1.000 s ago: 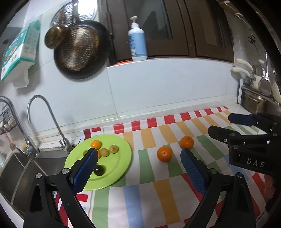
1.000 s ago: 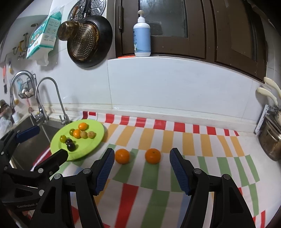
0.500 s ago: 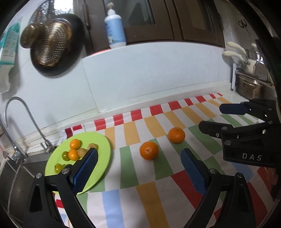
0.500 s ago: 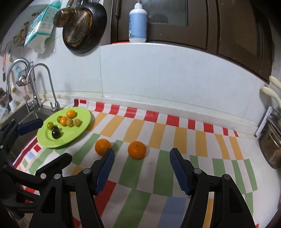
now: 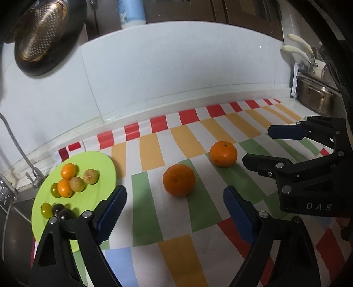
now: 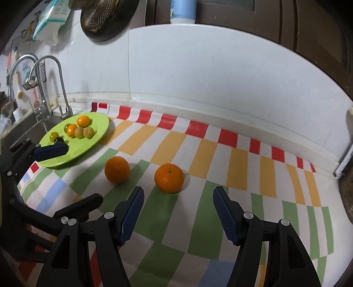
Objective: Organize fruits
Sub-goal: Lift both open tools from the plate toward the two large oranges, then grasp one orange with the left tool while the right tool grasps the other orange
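Two oranges (image 5: 179, 180) beside green plate (image 5: 103, 161)

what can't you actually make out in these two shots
- Green plate, left wrist view: its near edge is hidden behind the left gripper's finger.
- Dark fruits, right wrist view: partly covered by the left gripper's blue pad, so their count is unclear.
- Blue bottle, both views: top cut off by the frame edge, label unreadable.
- Pot, left wrist view: cut off by the dark lens rim.
- Box on the wall, right wrist view: print too small.
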